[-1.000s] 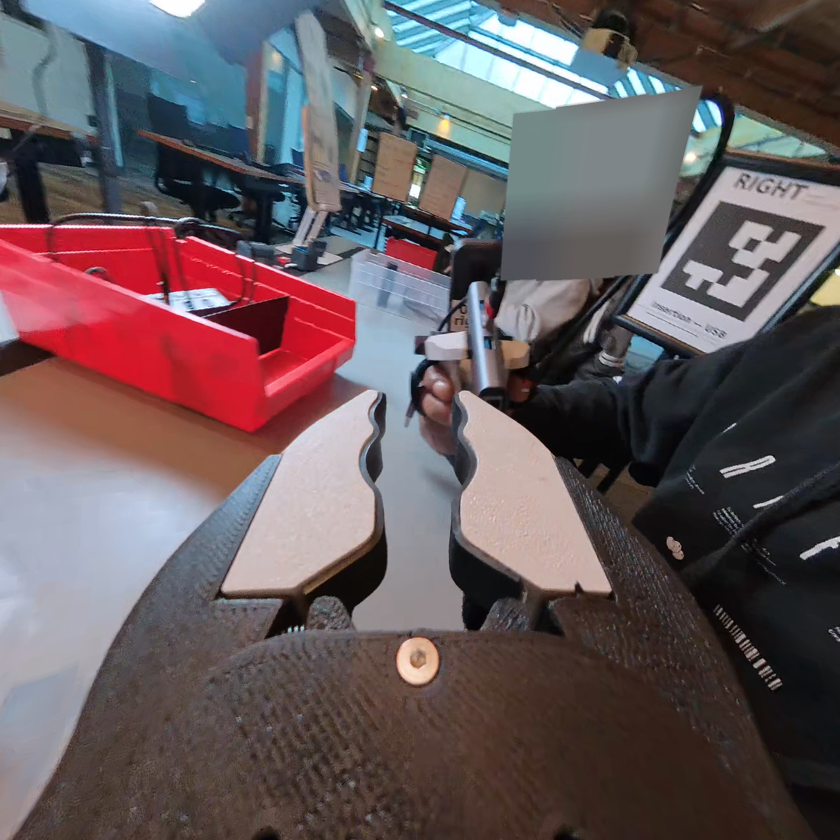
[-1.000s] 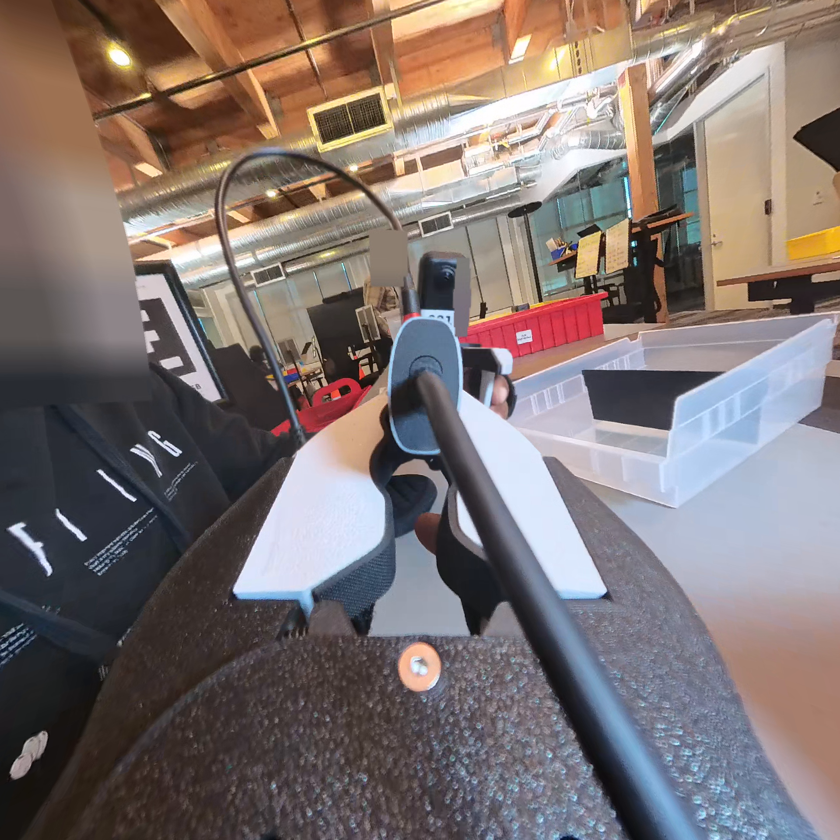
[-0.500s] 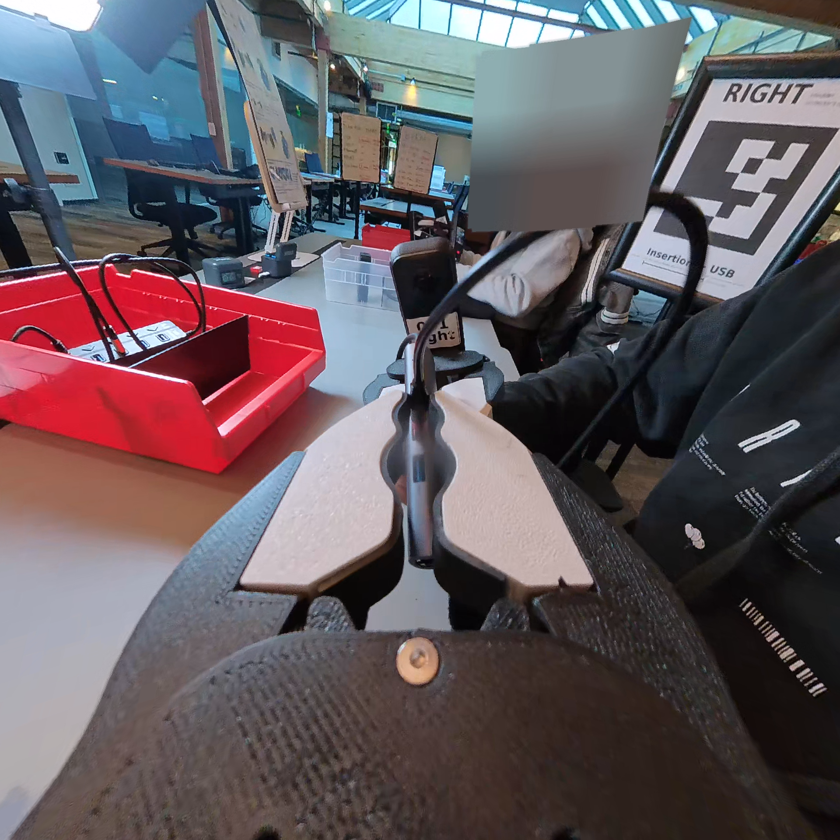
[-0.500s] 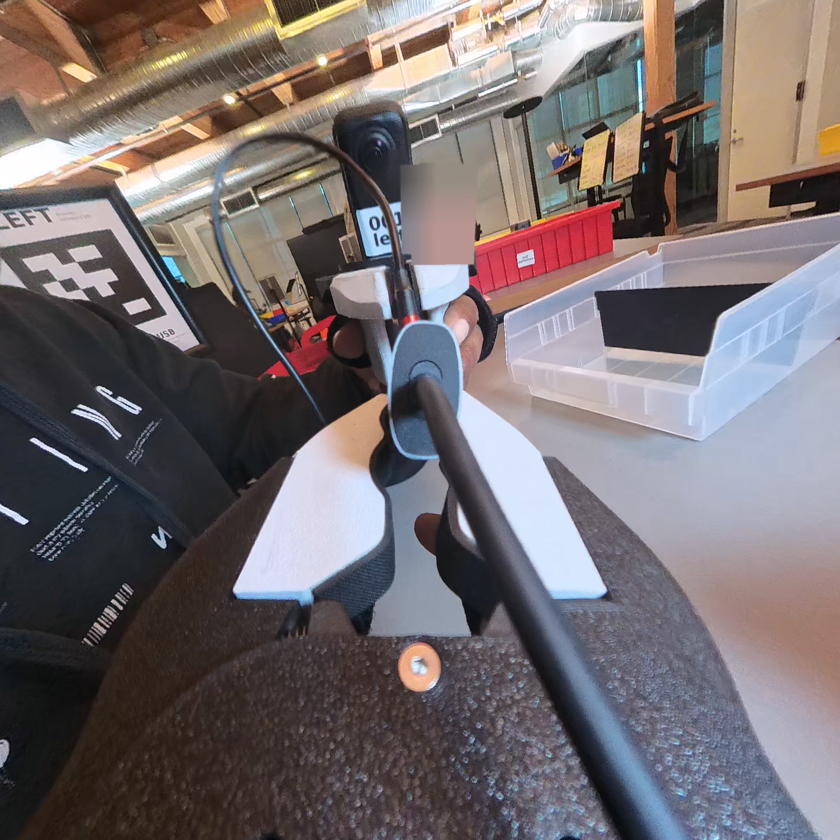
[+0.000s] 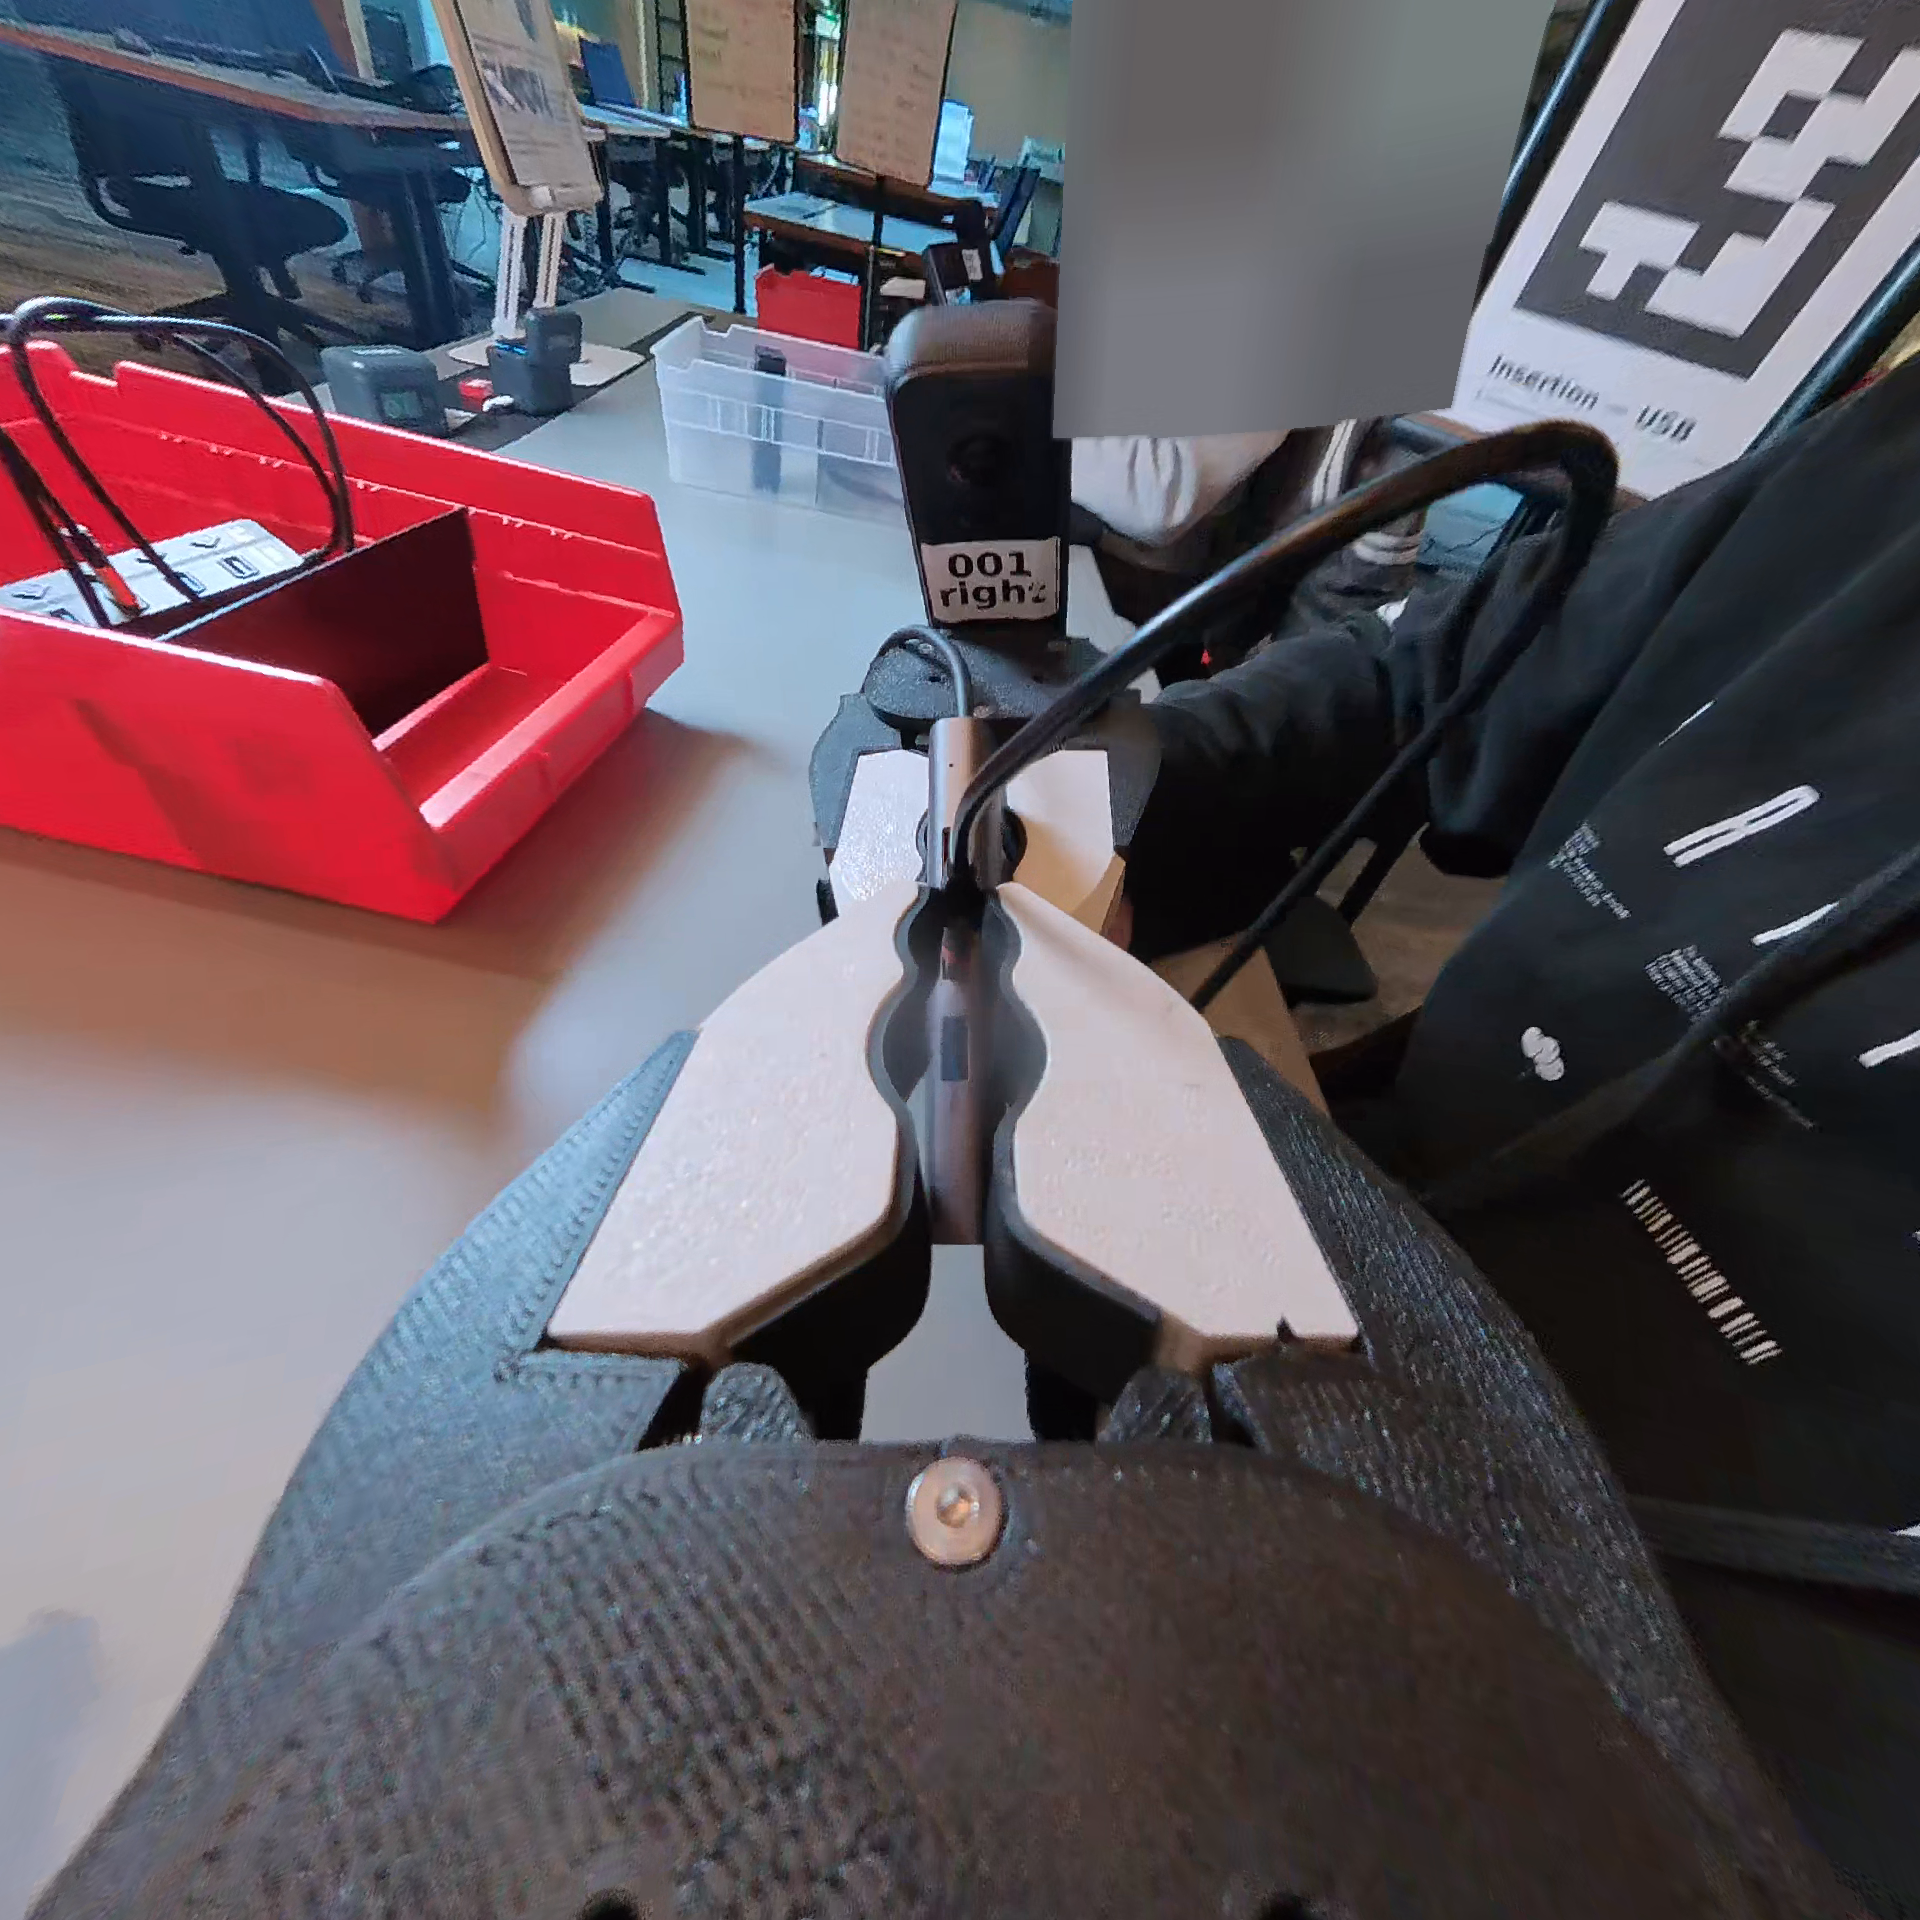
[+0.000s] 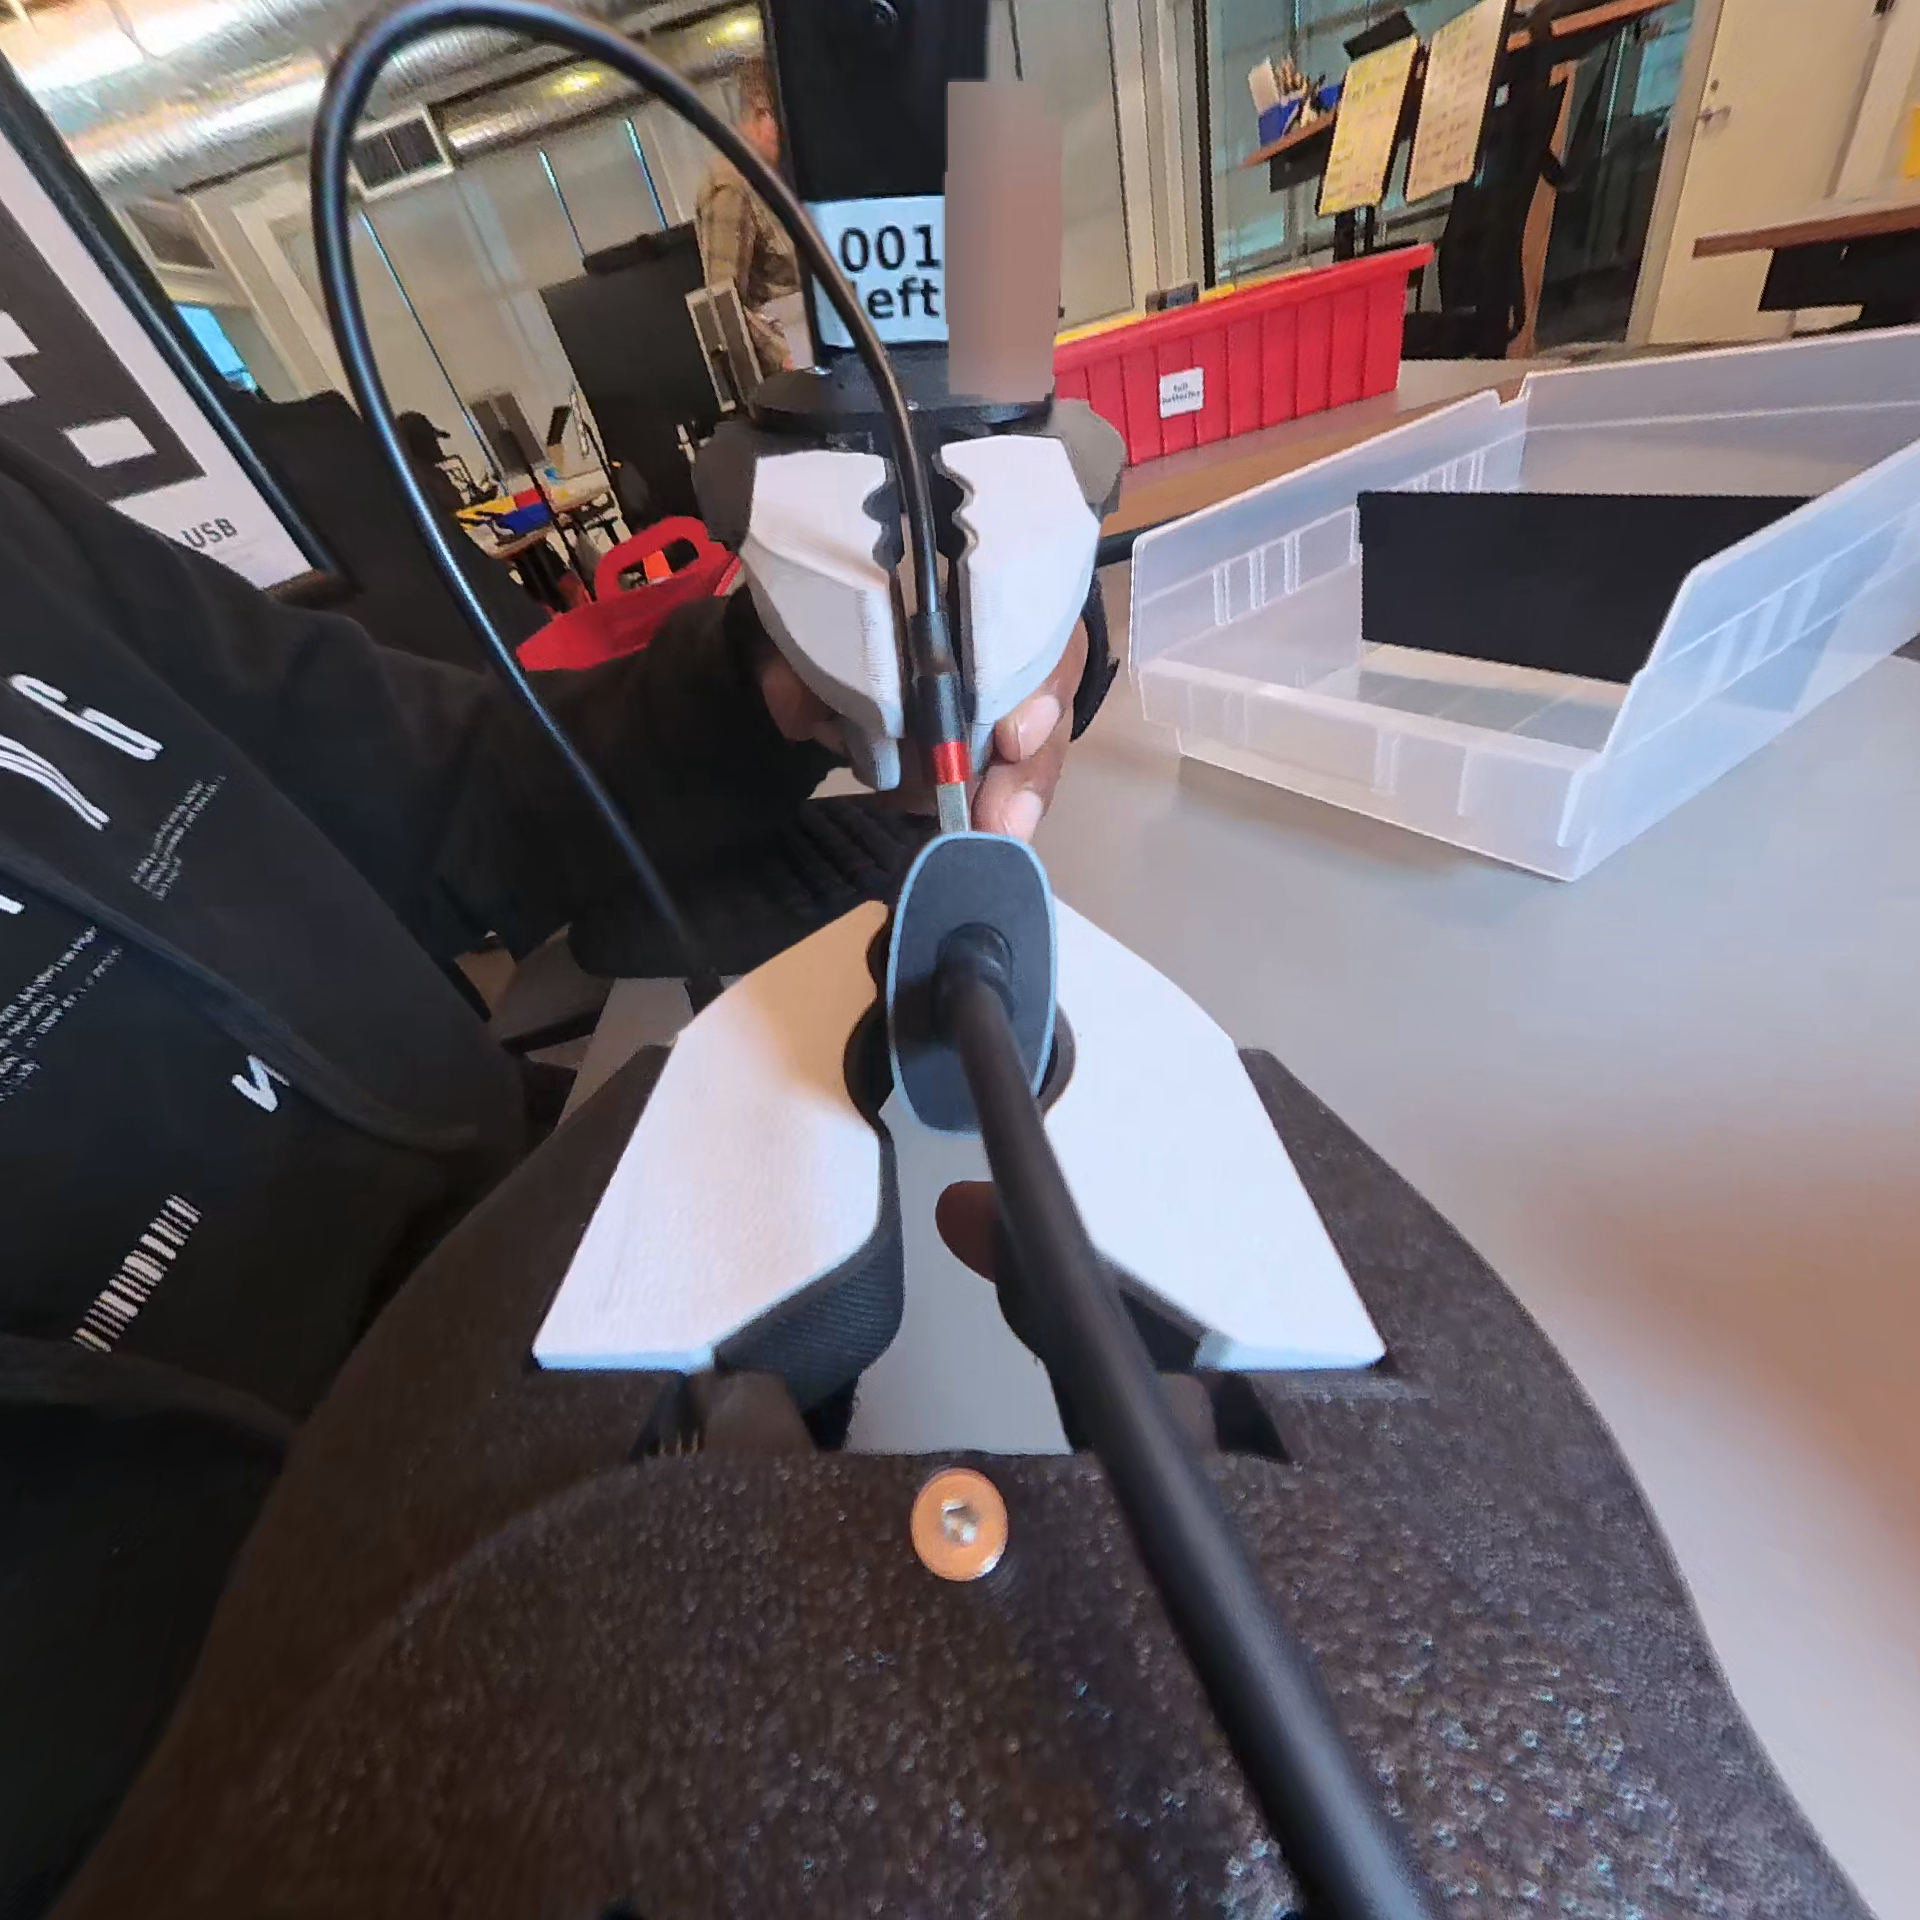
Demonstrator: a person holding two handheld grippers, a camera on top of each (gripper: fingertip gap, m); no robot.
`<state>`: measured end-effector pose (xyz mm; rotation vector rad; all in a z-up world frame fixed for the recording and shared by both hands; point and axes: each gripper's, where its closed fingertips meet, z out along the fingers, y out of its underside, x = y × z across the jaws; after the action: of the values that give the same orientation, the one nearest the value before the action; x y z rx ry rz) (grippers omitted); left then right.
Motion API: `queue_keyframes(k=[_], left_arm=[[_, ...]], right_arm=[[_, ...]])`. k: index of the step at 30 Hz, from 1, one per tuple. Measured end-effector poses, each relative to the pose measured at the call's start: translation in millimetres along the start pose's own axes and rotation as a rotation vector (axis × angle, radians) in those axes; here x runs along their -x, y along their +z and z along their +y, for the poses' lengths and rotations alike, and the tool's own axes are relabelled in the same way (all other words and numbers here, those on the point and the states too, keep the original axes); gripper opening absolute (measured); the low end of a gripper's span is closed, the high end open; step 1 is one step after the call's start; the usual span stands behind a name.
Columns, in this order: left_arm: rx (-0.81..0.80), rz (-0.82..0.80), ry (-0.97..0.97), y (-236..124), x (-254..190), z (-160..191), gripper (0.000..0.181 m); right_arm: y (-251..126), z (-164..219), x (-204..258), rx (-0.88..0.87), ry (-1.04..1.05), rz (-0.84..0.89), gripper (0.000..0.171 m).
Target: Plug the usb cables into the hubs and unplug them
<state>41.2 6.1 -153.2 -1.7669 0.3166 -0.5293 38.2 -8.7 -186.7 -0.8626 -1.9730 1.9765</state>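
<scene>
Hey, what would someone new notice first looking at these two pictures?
The two tongs meet nose to nose: the left tongs pinch a red-banded USB plug, its metal tip at the grey hub clamped in the right tongs. On the table beyond sit a bright red bin and a clear bin.

The left gripper [image 5: 951, 914], open a second ago, closed on the usb cable [image 6: 940, 717] plug. The right gripper [image 5: 971, 821], holding the hub [image 6: 971, 997], came nearer, meeting it at frame centre.
</scene>
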Motion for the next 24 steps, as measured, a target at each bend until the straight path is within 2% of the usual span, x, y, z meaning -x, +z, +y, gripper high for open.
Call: queue_keyframes(k=[4,13,15,17,20,24], left_arm=[[0.046,0.006,-0.029,0.0,2.1,10.9,0.009],[-0.016,-0.028,-0.067,-5.9,11.9,18.7,0.008],[-0.022,-0.01,-0.099,-4.4,12.2,20.6,0.021],[-0.035,-0.006,-0.116,-2.1,12.7,20.8,0.023],[-0.049,-0.002,-0.115,-0.8,10.8,20.8,0.01],[-0.082,-0.007,-0.101,-6.6,11.5,14.8,0.015]], right_arm=[[1.6,9.2,-1.1,0.038,0.043,-0.013,0.017],[8.0,18.3,-7.3,0.102,0.119,-0.017,0.017],[8.1,19.4,-7.3,0.105,0.123,-0.017,0.017],[7.8,23.9,-7.4,0.116,0.147,-0.018,0.017],[7.8,24.7,-6.1,0.103,0.179,-0.036,0.017],[3.3,16.6,-6.8,0.062,0.203,-0.046,0.017]])
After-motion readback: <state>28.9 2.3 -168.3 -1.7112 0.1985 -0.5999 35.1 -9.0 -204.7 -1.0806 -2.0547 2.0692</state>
